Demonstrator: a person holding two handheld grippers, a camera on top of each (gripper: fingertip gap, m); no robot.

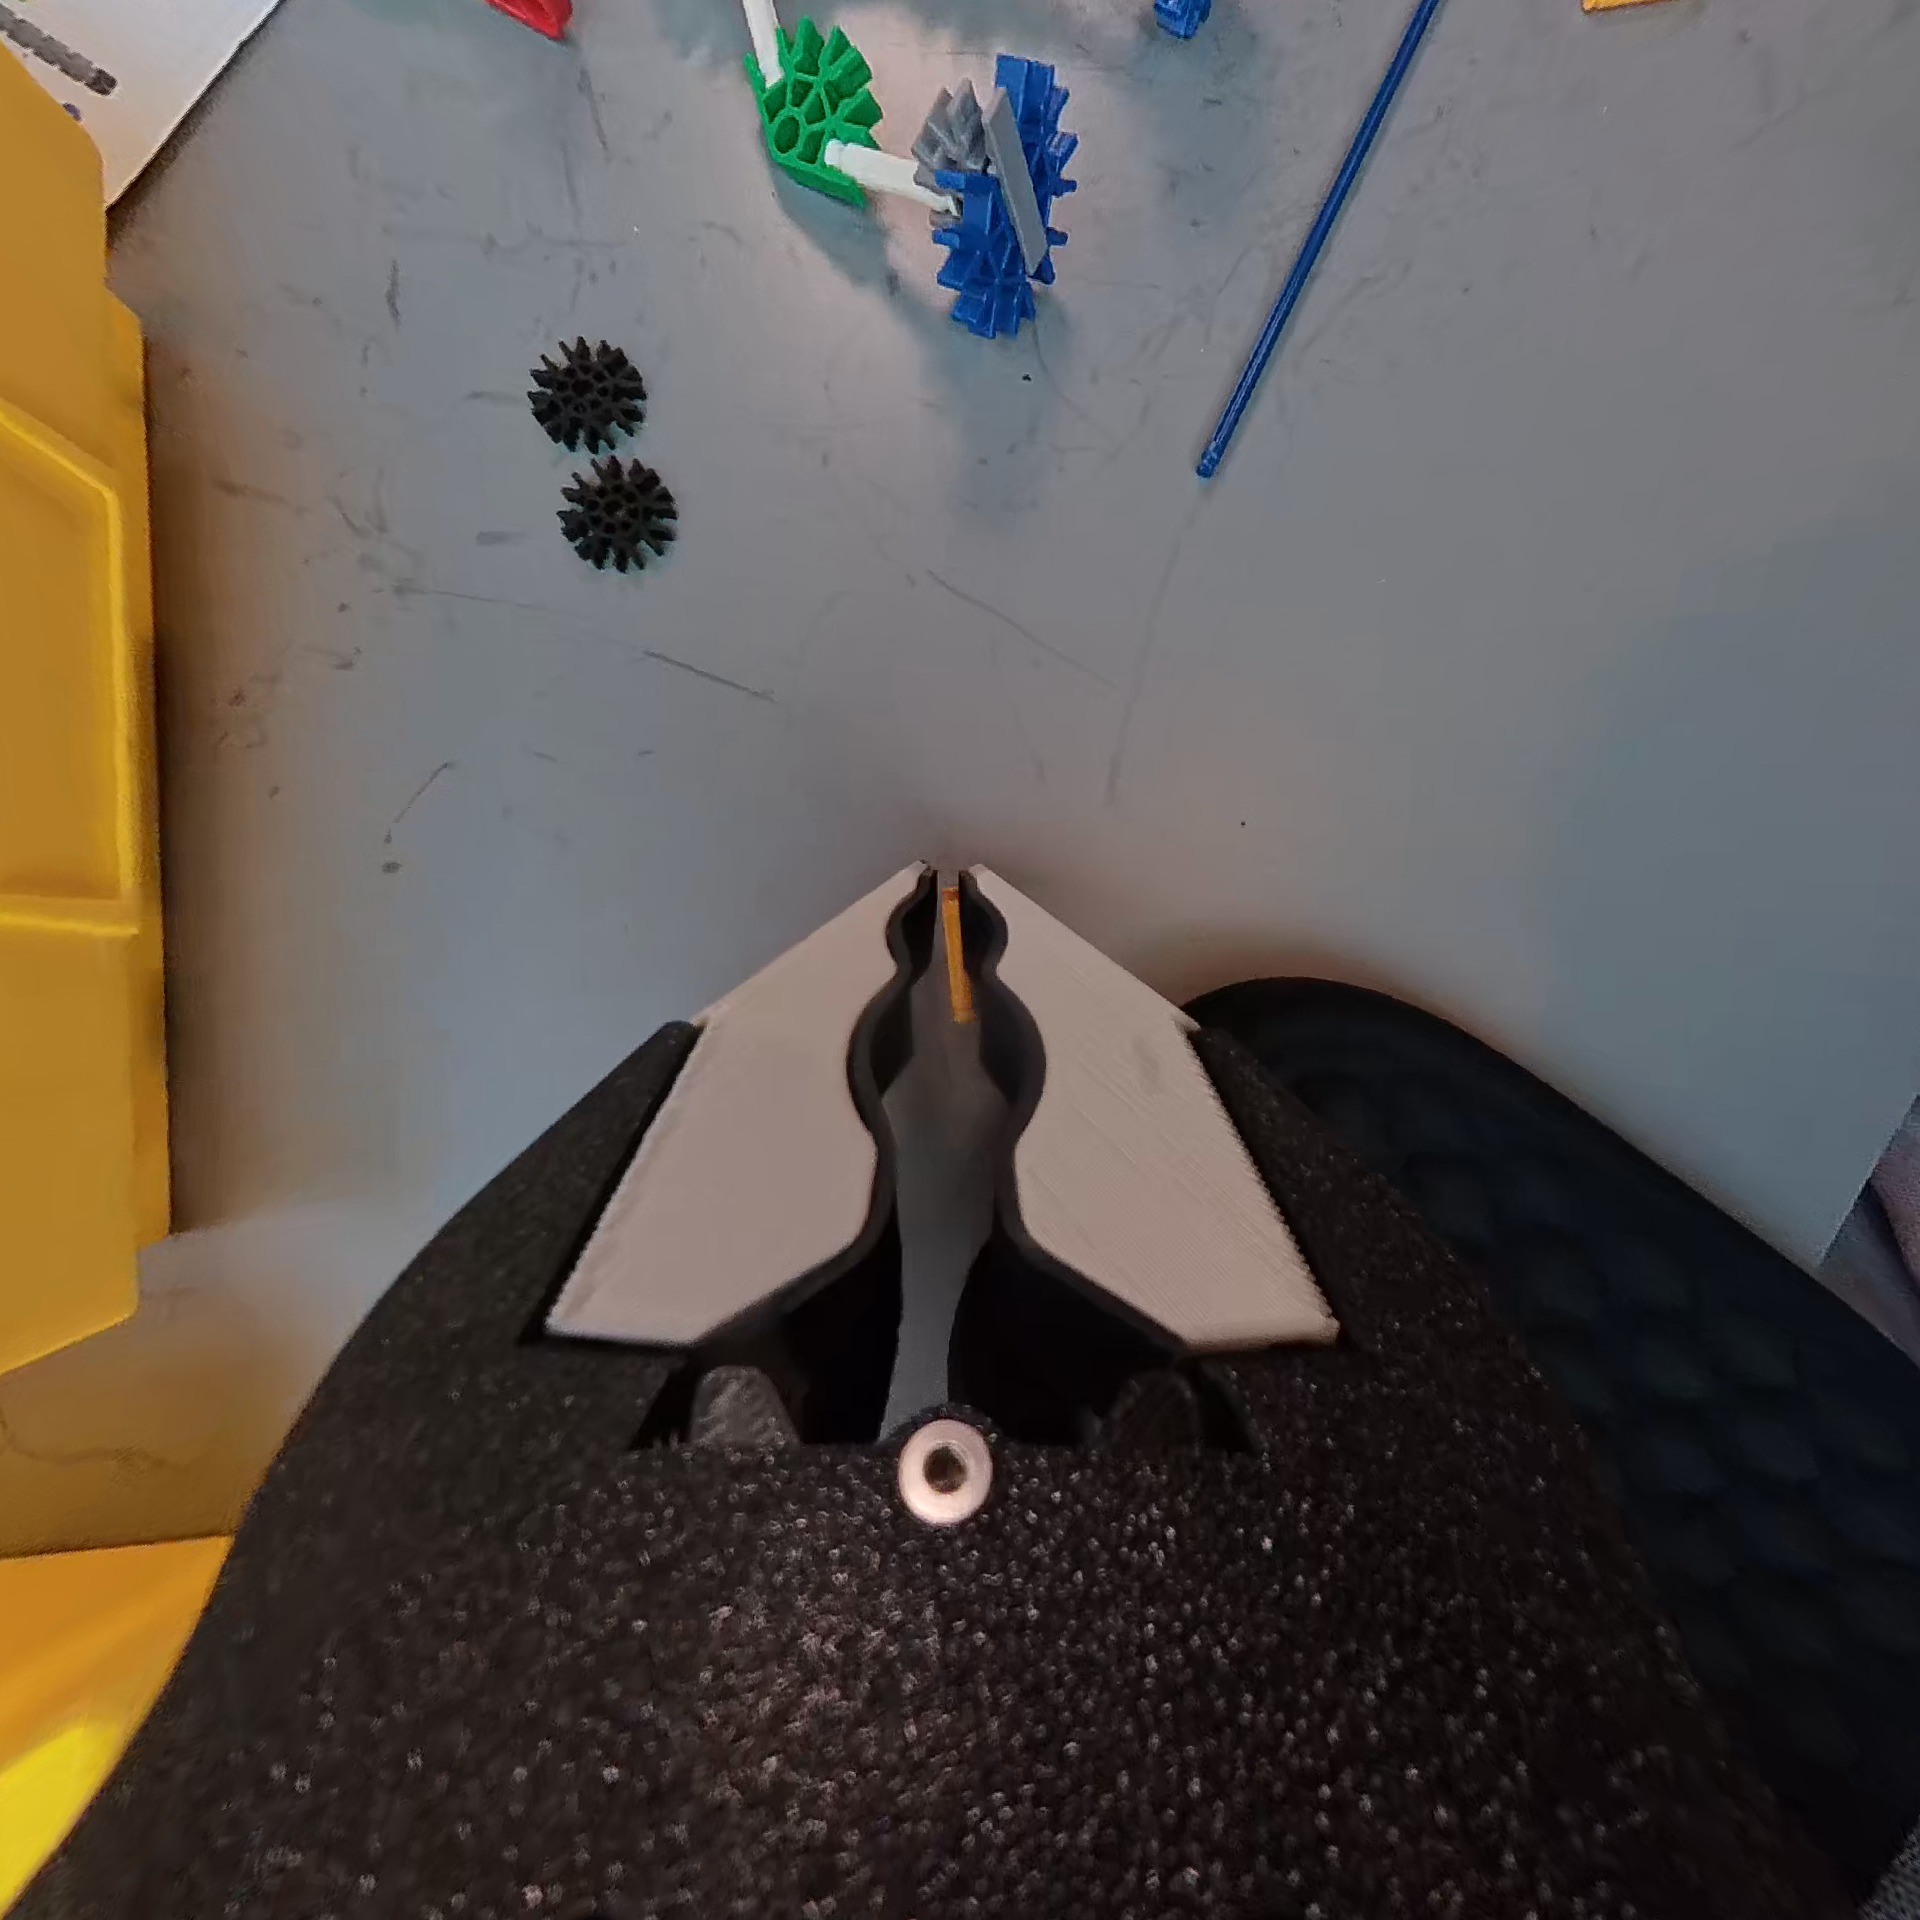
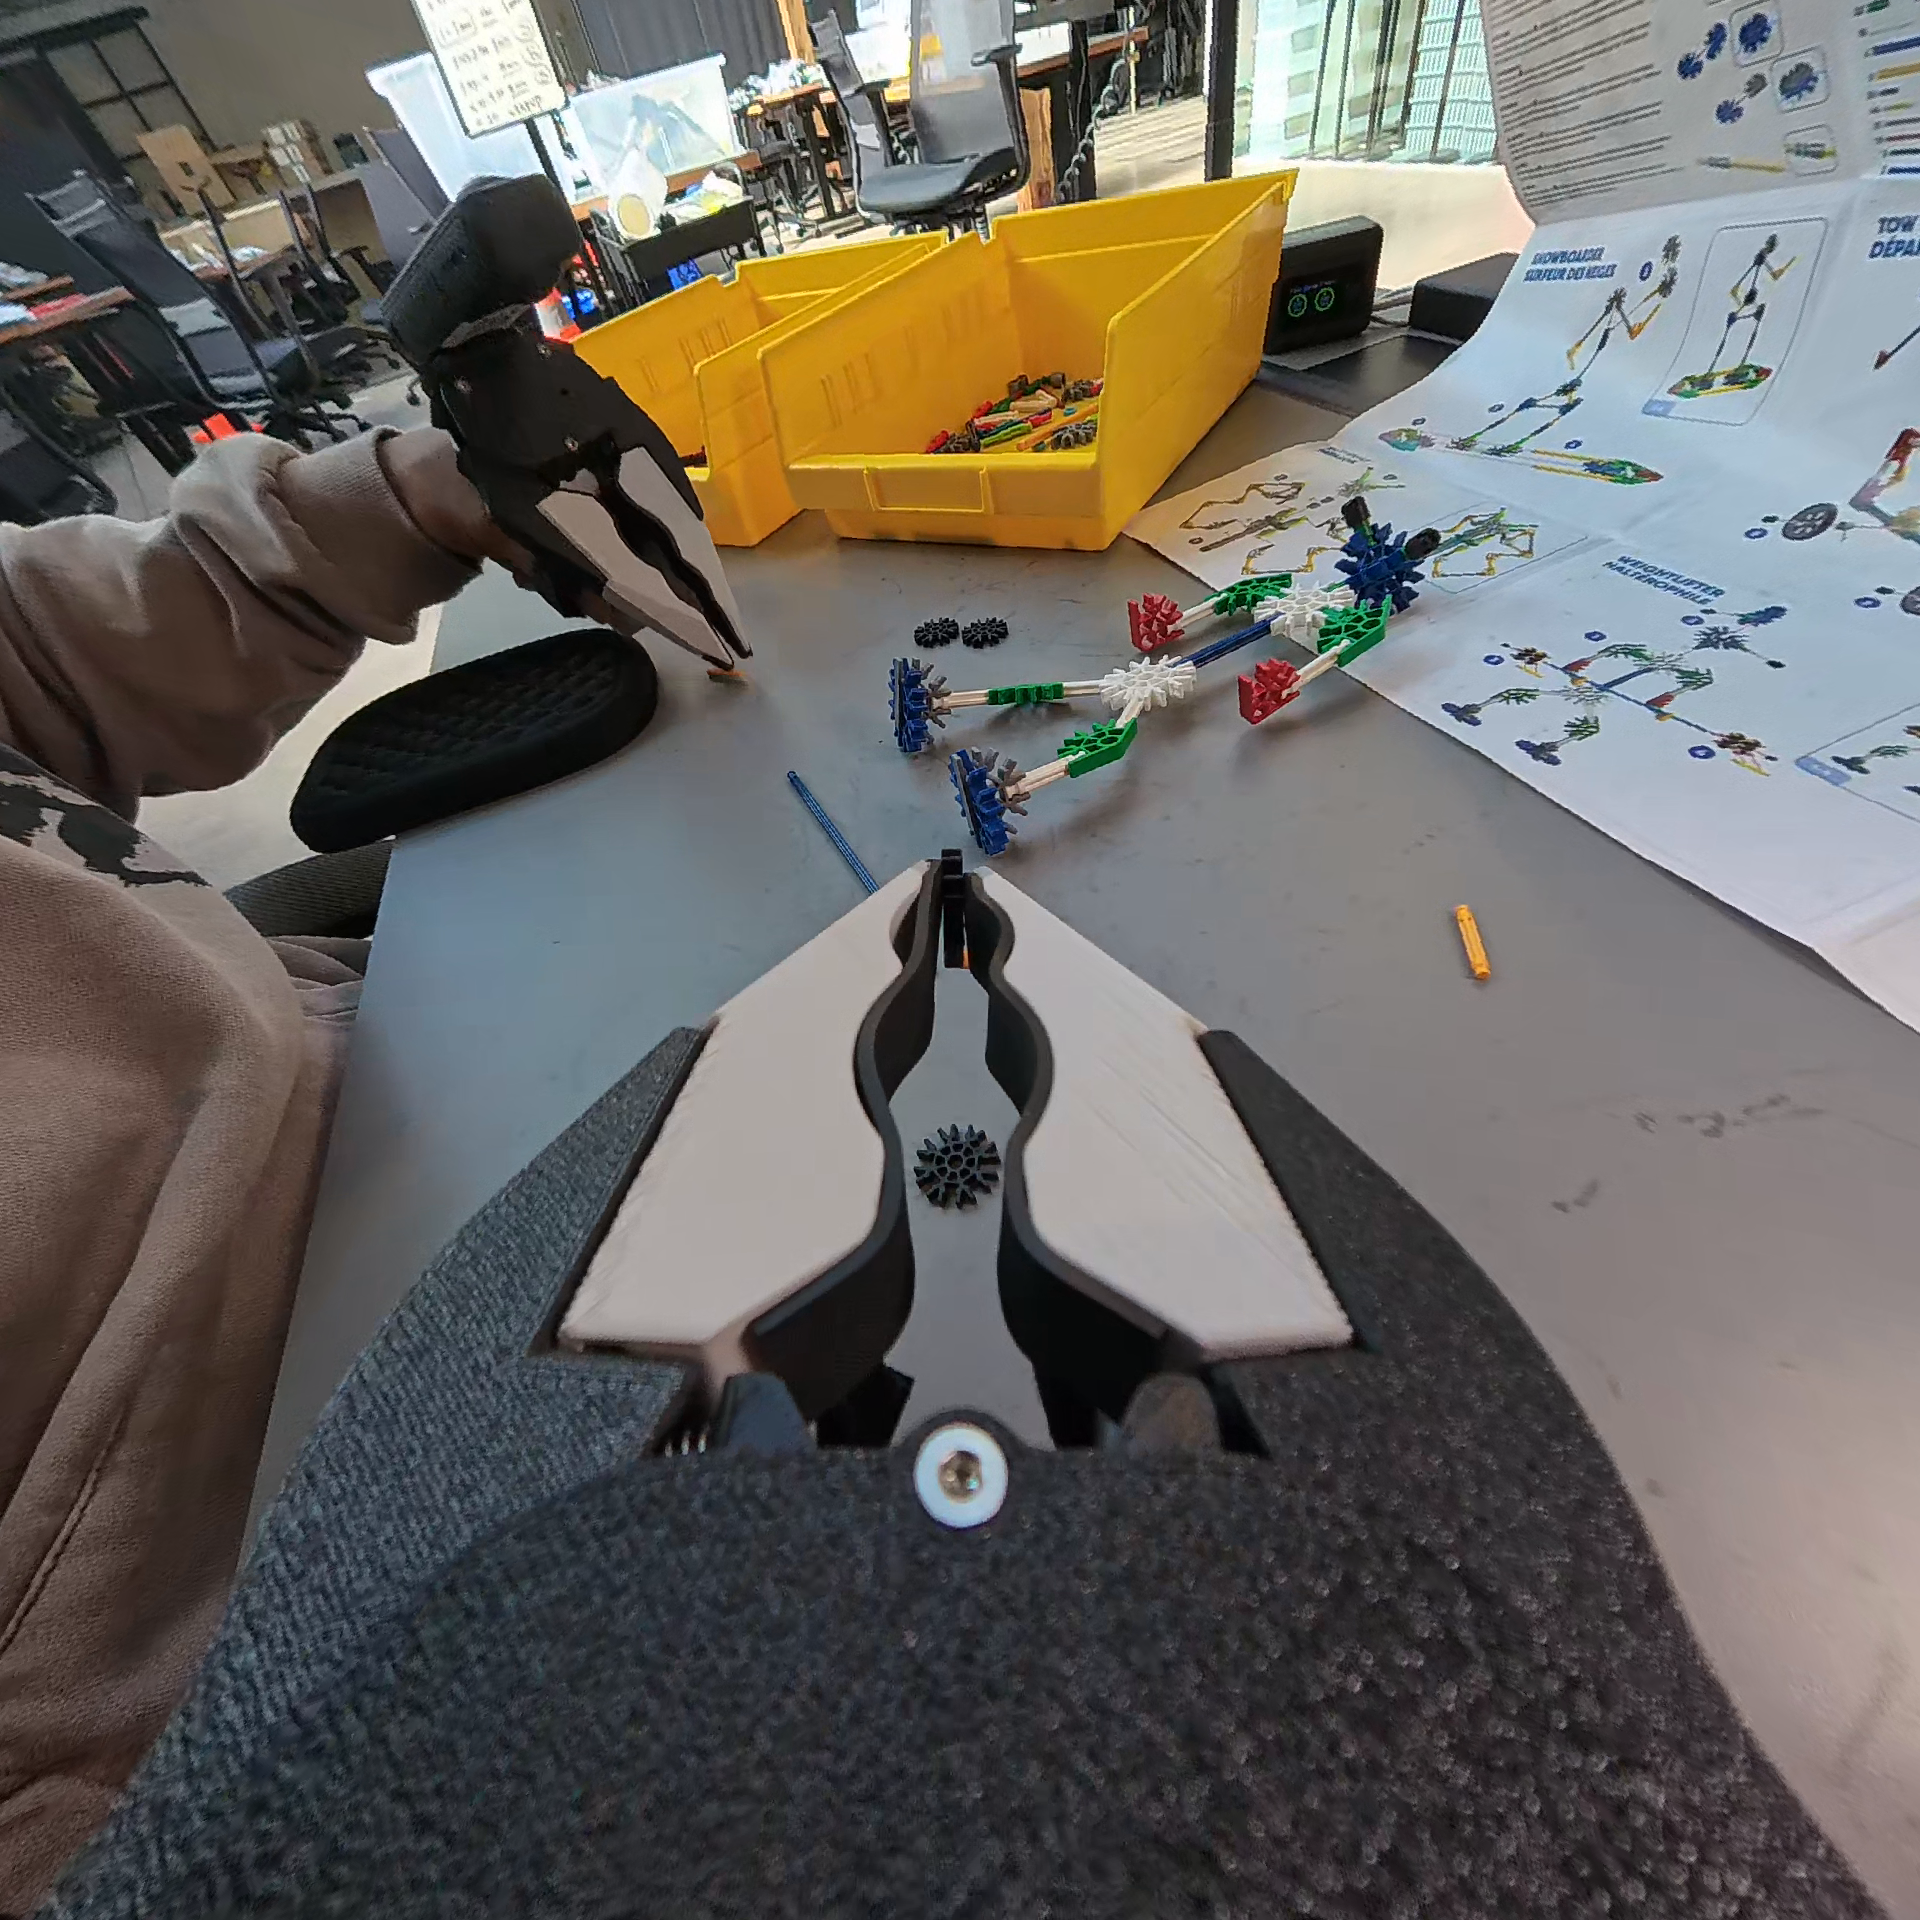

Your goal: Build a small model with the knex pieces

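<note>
My right gripper (image 2: 953, 881) pinches a small black toothed plastic piece (image 2: 950, 906) at its tips, above a flat black spiky plastic wheel (image 2: 956, 1166) on the grey table (image 2: 1558, 1299). My left gripper (image 1: 945, 871) is squeezed on a thin orange plastic stick (image 1: 955, 958), tips low on the table. Farther off lie two more black spiky wheels (image 1: 603, 454) and the colourful rod-and-wheel toy (image 2: 1143, 686).
</note>
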